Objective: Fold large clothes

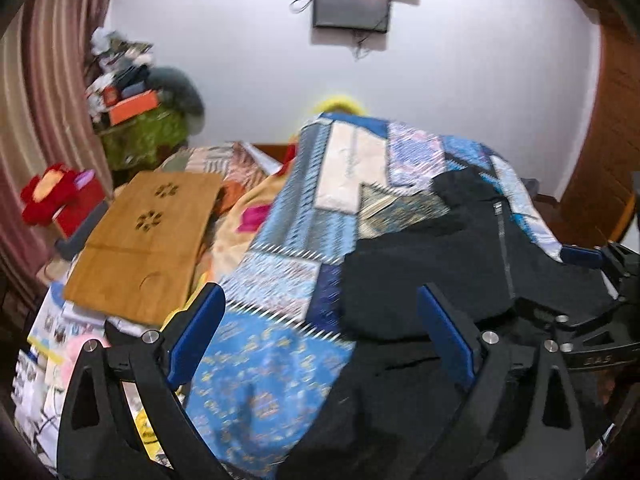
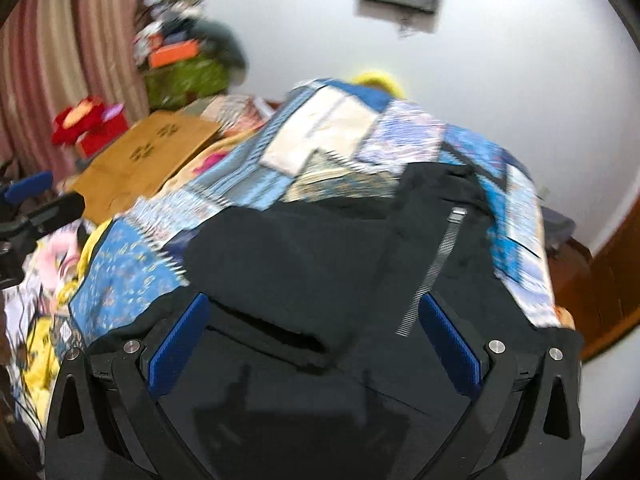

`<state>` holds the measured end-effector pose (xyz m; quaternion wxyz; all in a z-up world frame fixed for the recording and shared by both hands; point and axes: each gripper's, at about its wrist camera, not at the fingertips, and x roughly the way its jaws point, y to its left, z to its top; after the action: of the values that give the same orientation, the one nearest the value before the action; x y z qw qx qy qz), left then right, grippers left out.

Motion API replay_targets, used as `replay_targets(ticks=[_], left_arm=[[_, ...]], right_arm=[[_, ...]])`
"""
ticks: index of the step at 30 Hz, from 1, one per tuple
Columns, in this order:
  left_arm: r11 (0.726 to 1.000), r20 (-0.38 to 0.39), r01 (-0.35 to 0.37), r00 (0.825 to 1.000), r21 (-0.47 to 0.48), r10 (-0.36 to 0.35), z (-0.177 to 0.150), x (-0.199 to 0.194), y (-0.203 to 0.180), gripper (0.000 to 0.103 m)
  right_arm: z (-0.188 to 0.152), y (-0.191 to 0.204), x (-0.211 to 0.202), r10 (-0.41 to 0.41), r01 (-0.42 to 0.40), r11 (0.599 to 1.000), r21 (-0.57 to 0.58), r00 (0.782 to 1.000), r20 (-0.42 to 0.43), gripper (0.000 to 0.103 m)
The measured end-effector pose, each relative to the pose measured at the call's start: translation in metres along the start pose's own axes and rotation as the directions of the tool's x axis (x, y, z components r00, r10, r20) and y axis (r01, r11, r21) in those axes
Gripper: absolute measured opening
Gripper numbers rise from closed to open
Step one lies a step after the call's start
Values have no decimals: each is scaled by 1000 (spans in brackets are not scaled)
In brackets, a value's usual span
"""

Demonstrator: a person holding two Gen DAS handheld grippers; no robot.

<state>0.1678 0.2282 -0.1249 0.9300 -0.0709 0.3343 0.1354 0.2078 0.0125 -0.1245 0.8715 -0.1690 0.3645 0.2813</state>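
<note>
A black zip-up garment [image 1: 460,264] lies on a blue patchwork bedspread [image 1: 288,240], its silver zipper [image 1: 505,248] running down its right part. My left gripper [image 1: 320,328] is open above the garment's left edge and the bedspread, holding nothing. My right gripper [image 2: 316,328] is open over the garment [image 2: 312,248], with a fold of black cloth between its blue pads [image 2: 176,344], not clamped. The zipper [image 2: 436,268] ends beside its right finger. The right gripper also shows at the right edge of the left wrist view [image 1: 592,280].
A wooden lap tray [image 1: 140,240] lies on the bed's left side, with a red box [image 1: 68,200] beyond it. Papers and bags [image 1: 52,344] lie at the left edge. A striped curtain [image 1: 44,100] hangs left. A wooden door [image 1: 608,160] stands right.
</note>
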Motion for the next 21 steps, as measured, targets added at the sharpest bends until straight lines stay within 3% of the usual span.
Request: replay_targets(ticks=[9,13,15,18,21], left_arm=[[997,-96,-51,994,-66,44,-34,25,37,97],[995,-122,-61,991,-85,50,-43,32,45,97],[993,-133,-70,989,-90,58,-45,35,48,97],[992,-155,-66,987,-106,50,-50,41,52,97],[992,-177,-64,983,-111,44,-54,46,52,97]], right_arm=[[7,77,86,36,-67,979,-193,986,-161,102],[7,91,115,36,-86,973,-215,974,-224,100],[6,95,130,27,-83,972,-219,968,-250,93],[6,93,141,15,-73,976,-207,962,-272,69],[8,84,138,91,-130,983,-132,959,-267,48]])
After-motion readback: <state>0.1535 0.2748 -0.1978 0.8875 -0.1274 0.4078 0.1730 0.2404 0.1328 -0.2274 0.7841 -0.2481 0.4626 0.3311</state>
